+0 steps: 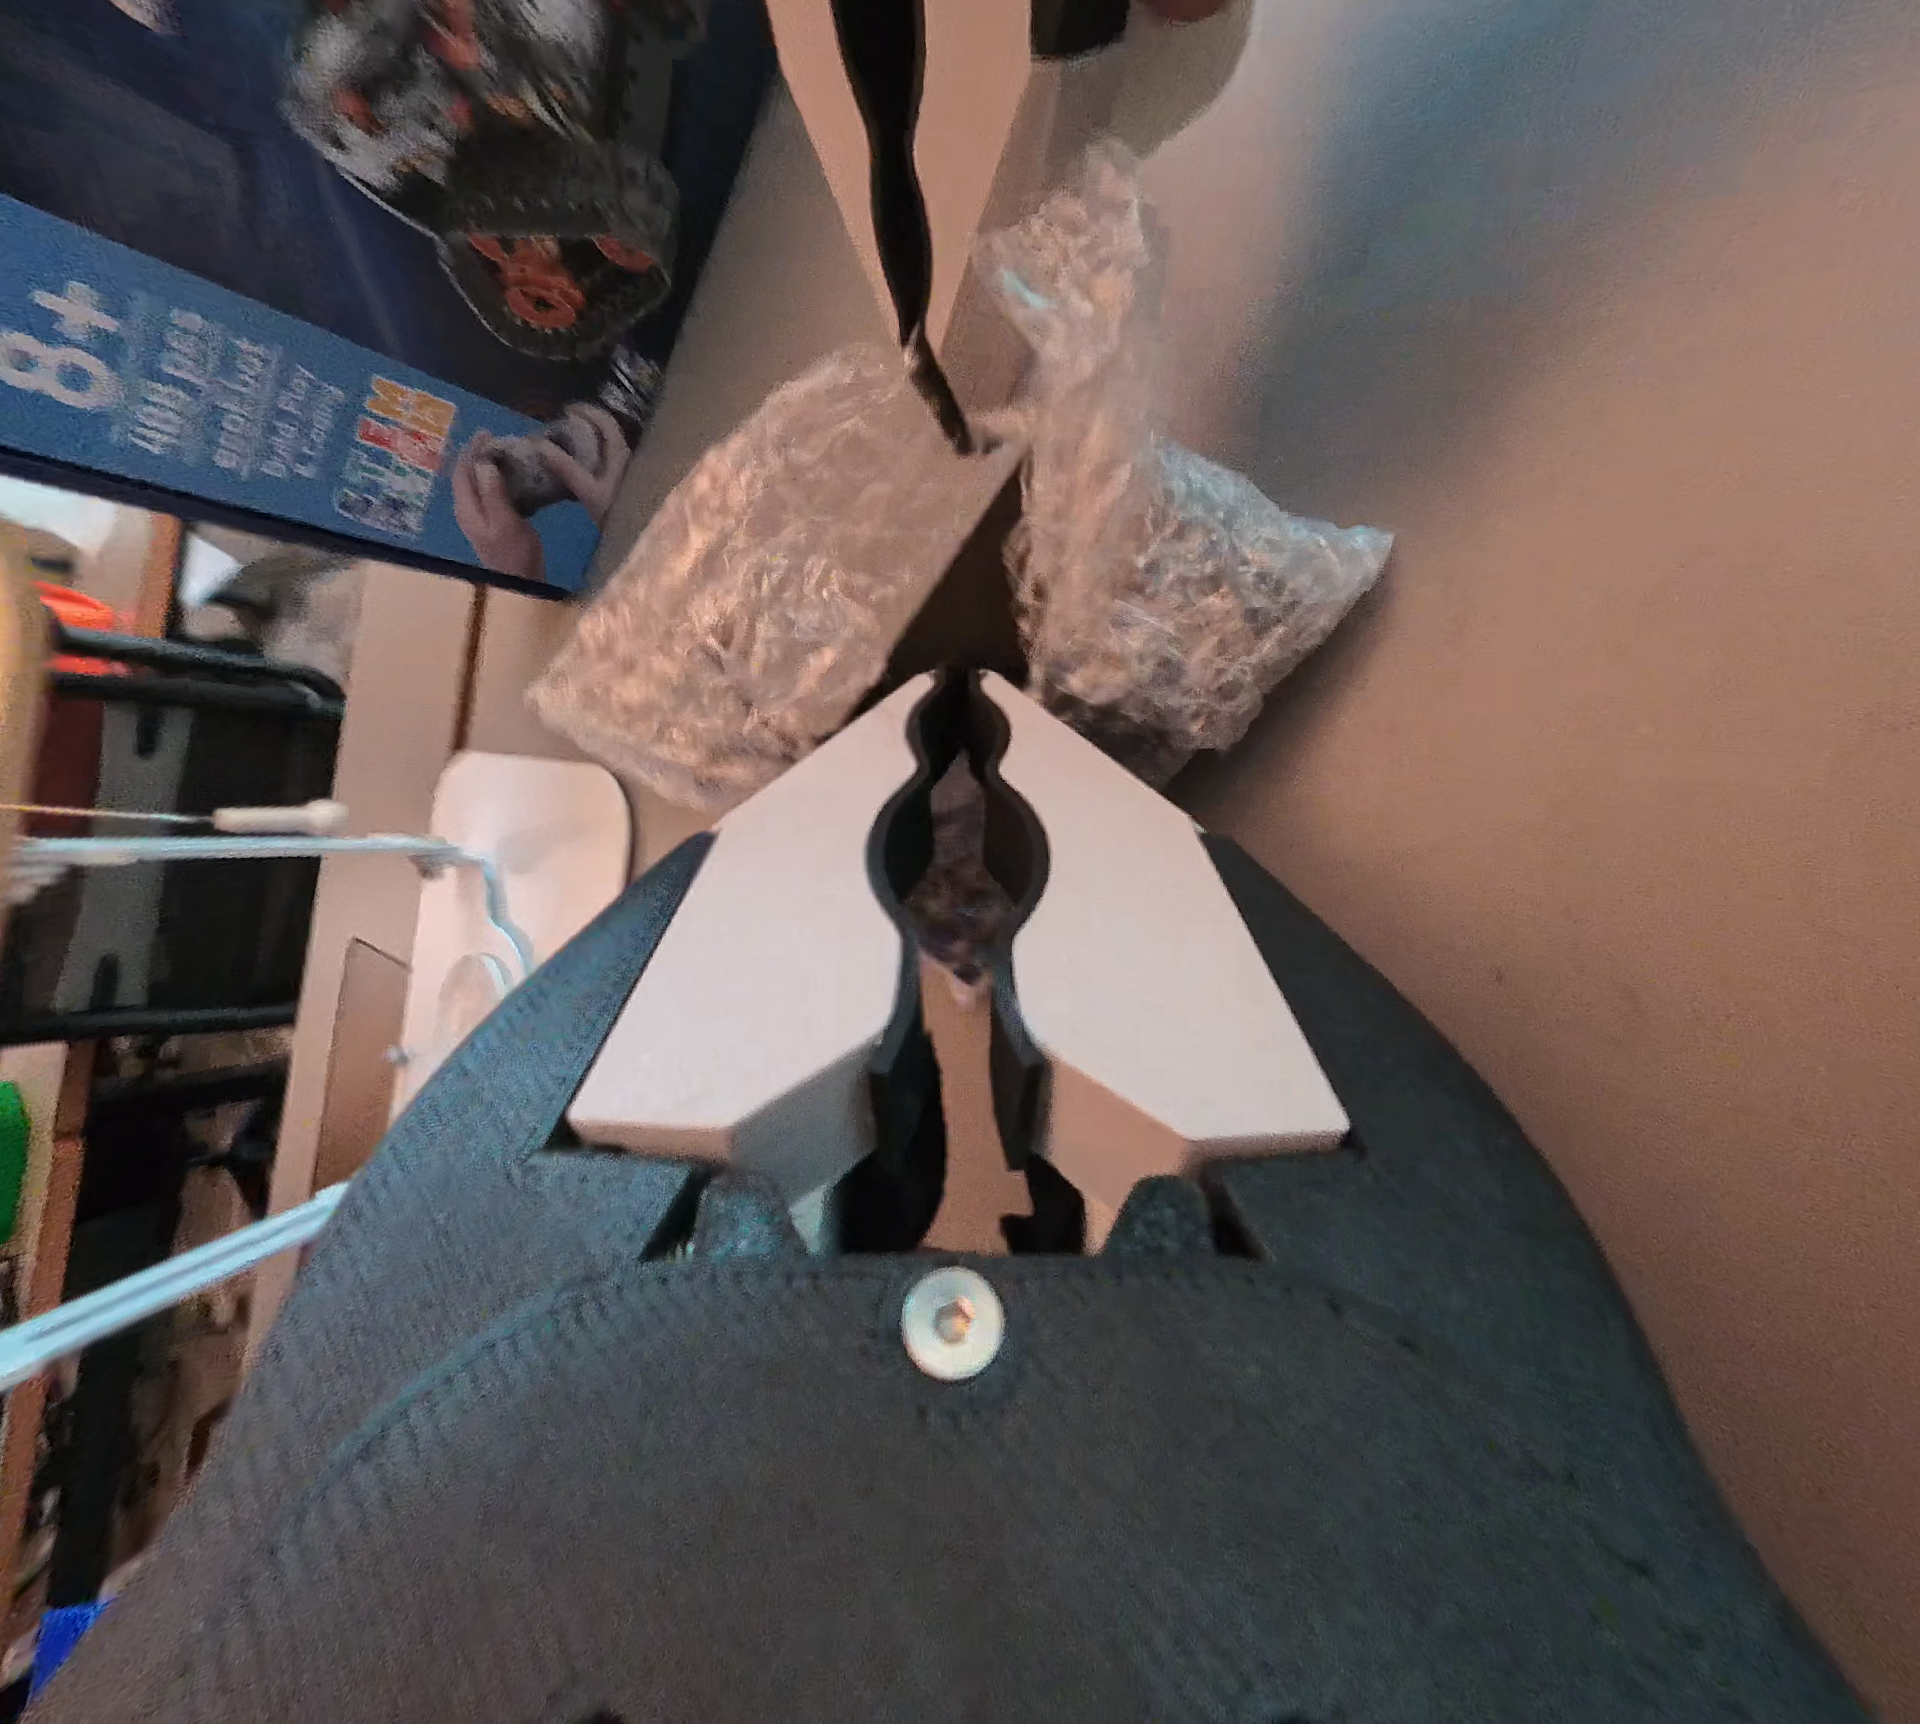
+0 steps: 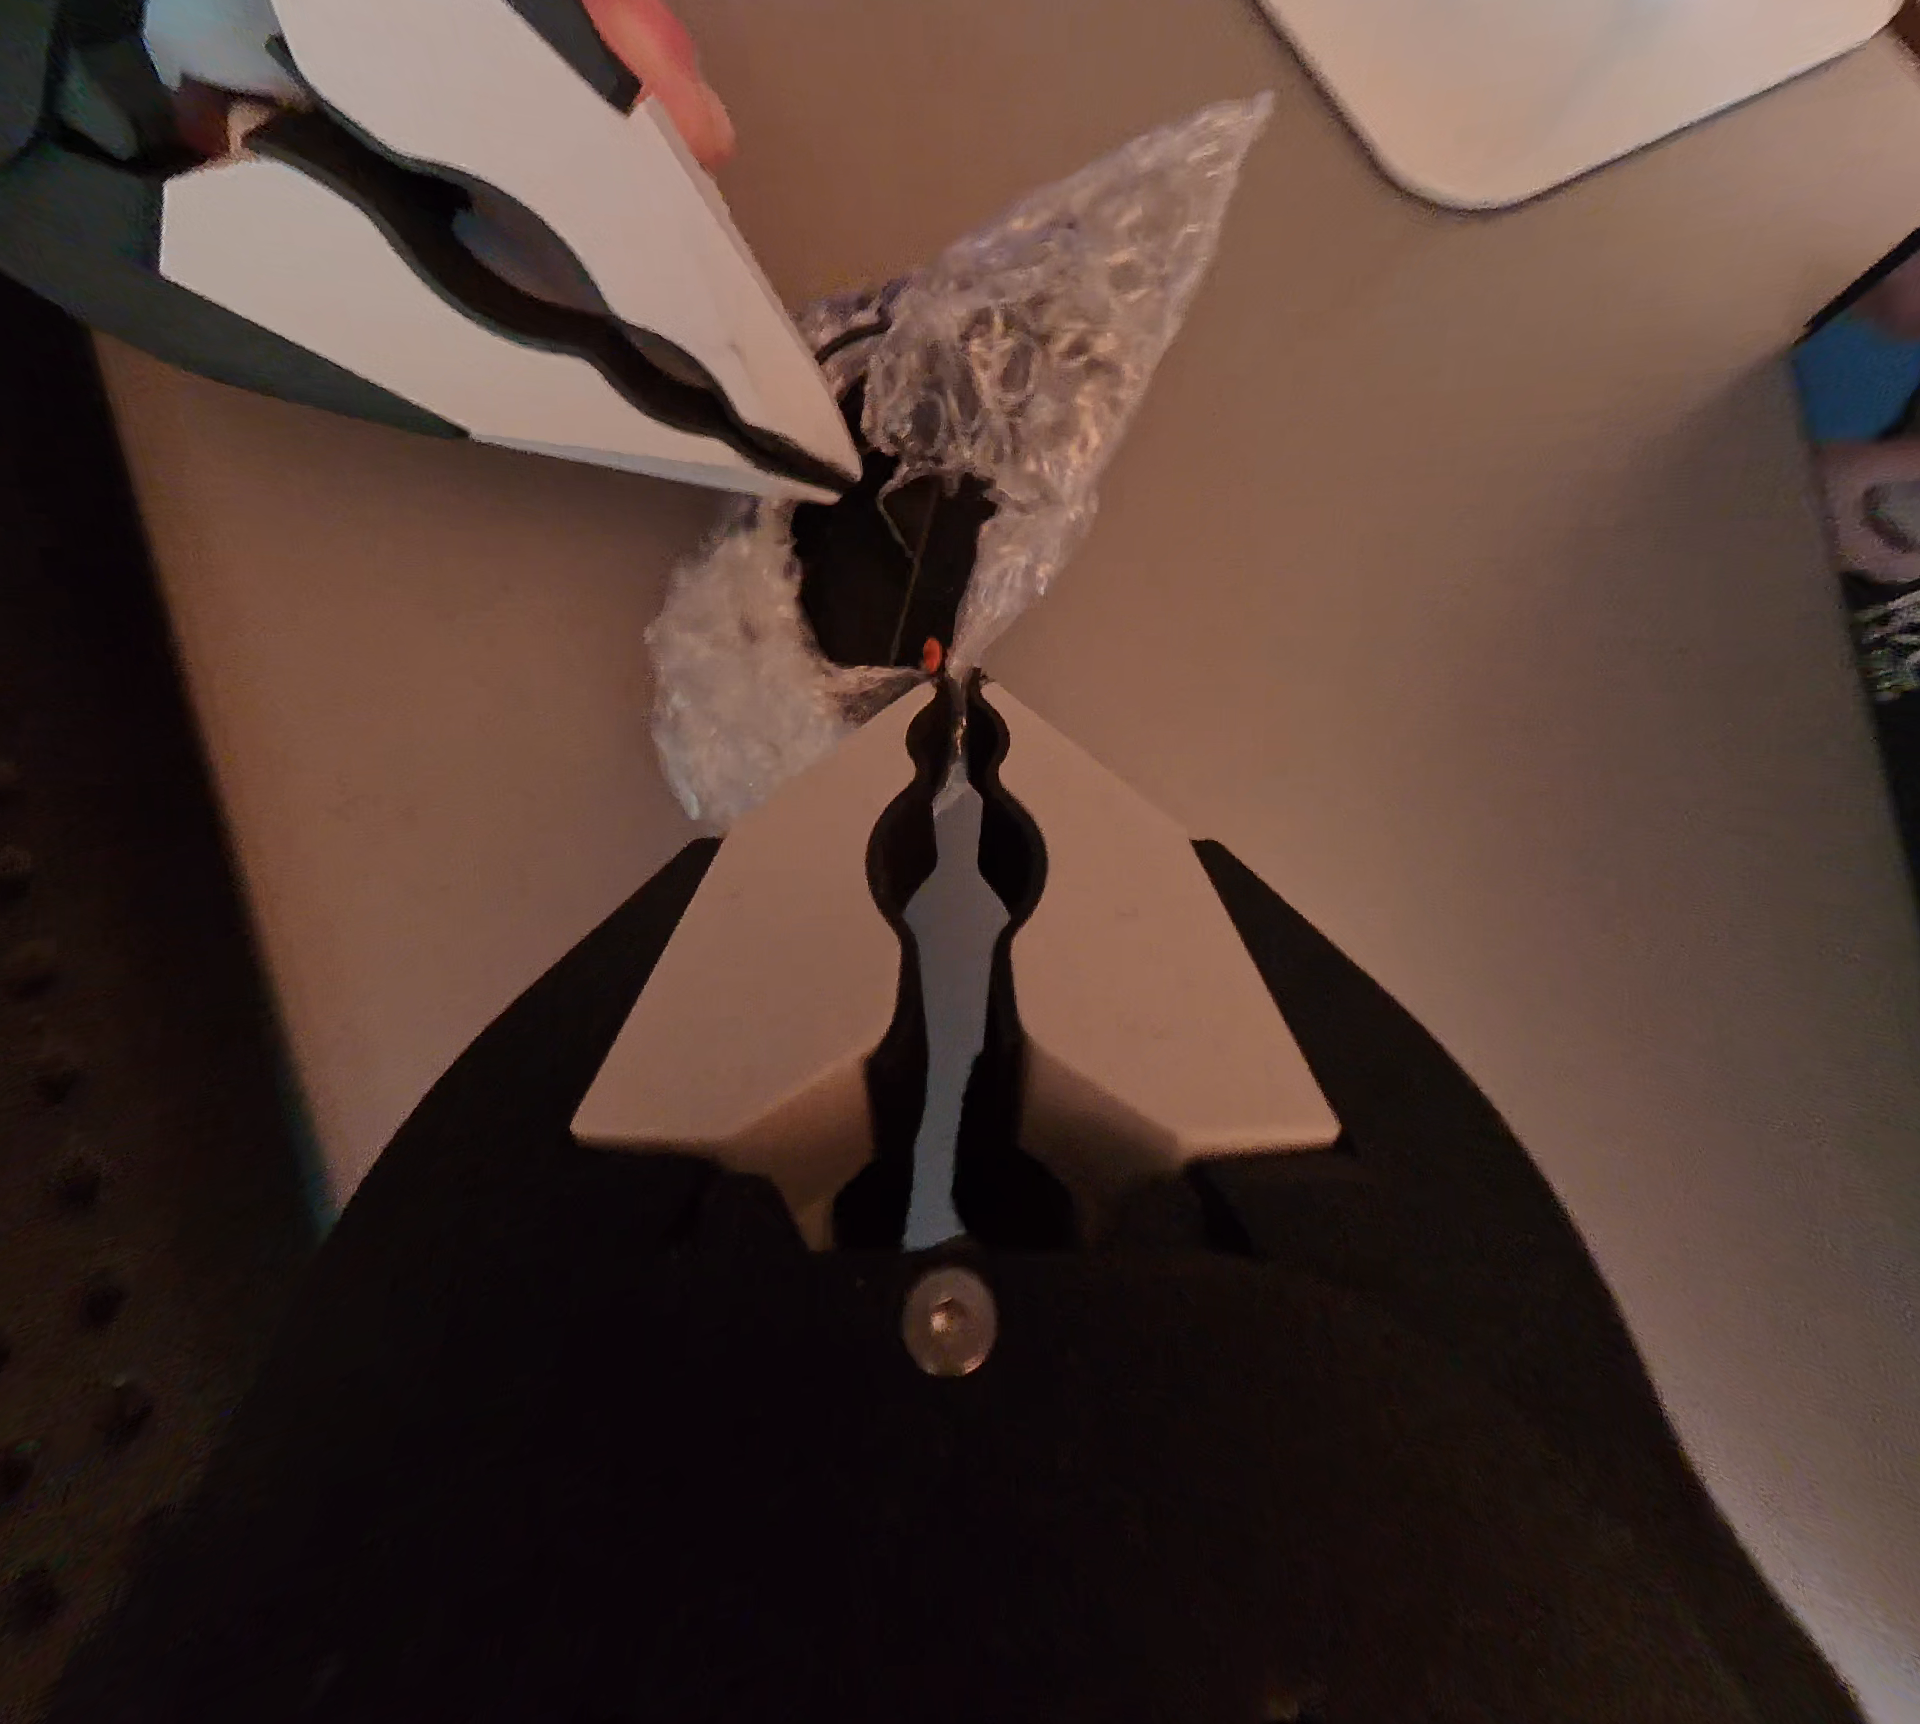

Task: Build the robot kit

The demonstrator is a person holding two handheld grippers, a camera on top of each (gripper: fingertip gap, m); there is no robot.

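A clear, crinkled plastic bag of small dark parts lies on the beige table, with a dark opening in its middle. My right gripper is shut on the near rim of the bag's opening, where the film bunches into its tips. My left gripper comes in from the upper left and is shut on the opposite rim. In the left wrist view the bag bulges to both sides of my left gripper. The right gripper reaches in from the top, also shut.
A blue toy box with a vehicle picture stands at the left. A white tray with a clear plastic piece lies at the far right, also seen in the left wrist view. Dark shelving stands beyond the table's edge. Across from one pair of fingers to the other is roughly 5 cm.
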